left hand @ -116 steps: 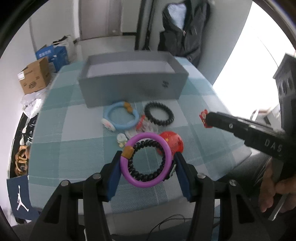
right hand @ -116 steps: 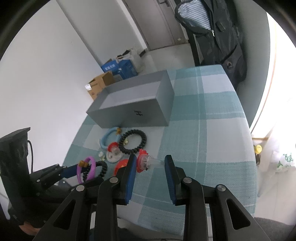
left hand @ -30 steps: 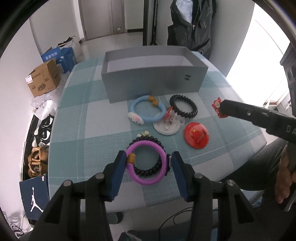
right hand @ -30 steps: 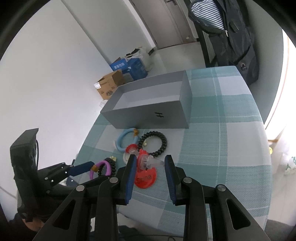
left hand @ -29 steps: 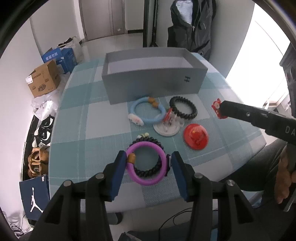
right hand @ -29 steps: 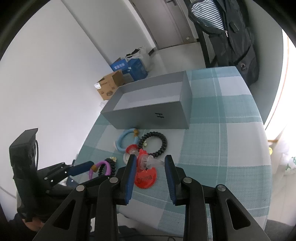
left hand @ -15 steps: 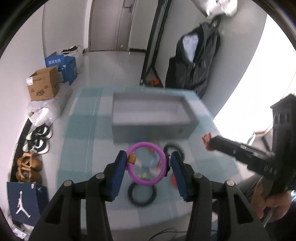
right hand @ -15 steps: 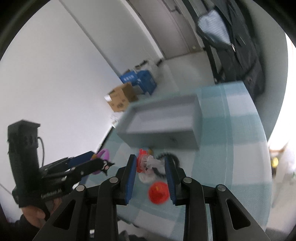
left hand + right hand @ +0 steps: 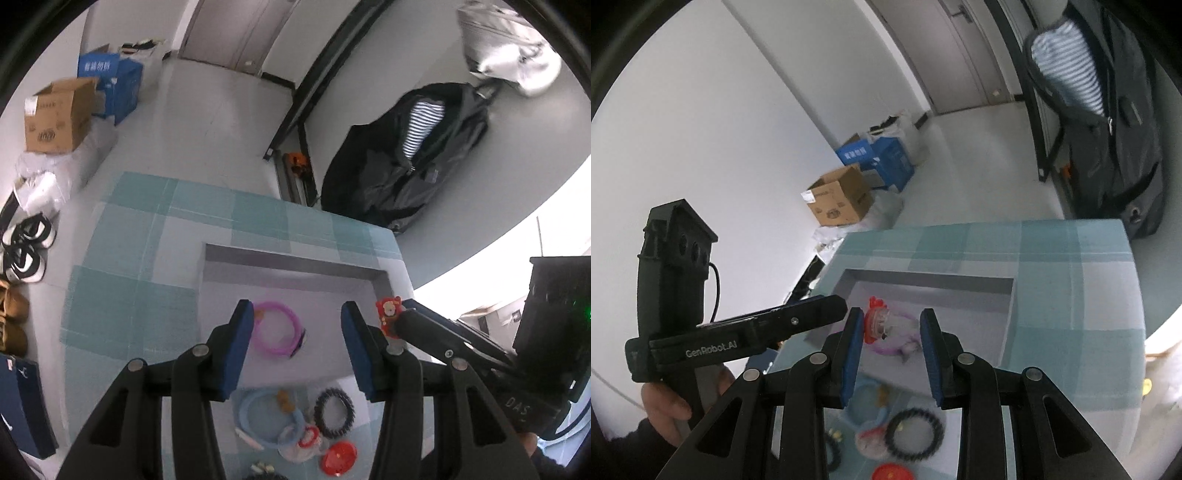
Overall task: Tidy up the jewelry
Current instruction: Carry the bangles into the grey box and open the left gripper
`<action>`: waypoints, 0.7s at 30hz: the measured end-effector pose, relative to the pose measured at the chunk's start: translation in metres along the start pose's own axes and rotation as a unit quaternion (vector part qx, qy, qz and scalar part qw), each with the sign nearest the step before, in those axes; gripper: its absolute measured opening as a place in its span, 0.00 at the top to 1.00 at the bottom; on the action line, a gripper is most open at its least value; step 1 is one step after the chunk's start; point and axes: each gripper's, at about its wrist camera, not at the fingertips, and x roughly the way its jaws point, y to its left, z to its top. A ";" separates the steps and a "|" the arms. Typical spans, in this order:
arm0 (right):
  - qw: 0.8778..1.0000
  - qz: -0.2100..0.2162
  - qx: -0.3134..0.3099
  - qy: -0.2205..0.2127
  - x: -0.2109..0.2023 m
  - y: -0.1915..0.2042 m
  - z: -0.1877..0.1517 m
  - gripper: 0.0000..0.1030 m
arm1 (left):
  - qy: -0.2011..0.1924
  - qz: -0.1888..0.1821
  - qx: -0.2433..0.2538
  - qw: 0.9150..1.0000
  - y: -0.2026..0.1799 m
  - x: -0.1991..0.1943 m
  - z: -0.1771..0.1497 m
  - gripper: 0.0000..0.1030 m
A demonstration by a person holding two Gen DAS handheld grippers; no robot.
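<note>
The grey box (image 9: pixel 295 263) sits on the checked tablecloth. A purple bracelet (image 9: pixel 277 328) lies loose inside it, between the wide-open fingers of my left gripper (image 9: pixel 297 345), which hangs above the box. My right gripper (image 9: pixel 892 345) is also over the box (image 9: pixel 1006 314); a red and clear charm (image 9: pixel 877 319) rests against its left finger, and the jaws stand apart, so the hold is unclear. The same charm shows at the right gripper's tip in the left wrist view (image 9: pixel 388 312). The purple bracelet (image 9: pixel 892 345) lies blurred below.
In front of the box lie a light blue bracelet (image 9: pixel 264 417), a black bead bracelet (image 9: pixel 334 408), a red disc (image 9: pixel 339 458) and a white and red trinket (image 9: pixel 301 441). Cardboard boxes (image 9: pixel 55 114), shoes and a hanging jacket (image 9: pixel 406 155) surround the table.
Both grippers have risen and moved forward over the box. My left gripper has opened and the purple bracelet has dropped into the box. The black bracelet under it stayed on the table.
</note>
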 end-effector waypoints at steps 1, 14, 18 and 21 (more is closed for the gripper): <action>1.000 0.001 0.001 0.001 0.003 -0.001 0.001 0.71 | 0.003 -0.005 -0.005 1.000 0.002 0.002 0.002 0.58; 0.999 -0.009 0.039 -0.007 0.011 -0.024 0.005 0.32 | 0.005 -0.014 -0.002 1.000 0.006 0.001 0.007 0.51; 0.998 -0.012 0.052 -0.039 -0.010 -0.029 0.003 0.32 | -0.013 0.008 0.020 1.000 0.002 -0.009 0.000 0.50; 0.996 -0.008 0.067 -0.060 -0.026 -0.035 0.001 0.29 | -0.027 0.042 0.043 0.998 -0.002 -0.018 -0.012 0.49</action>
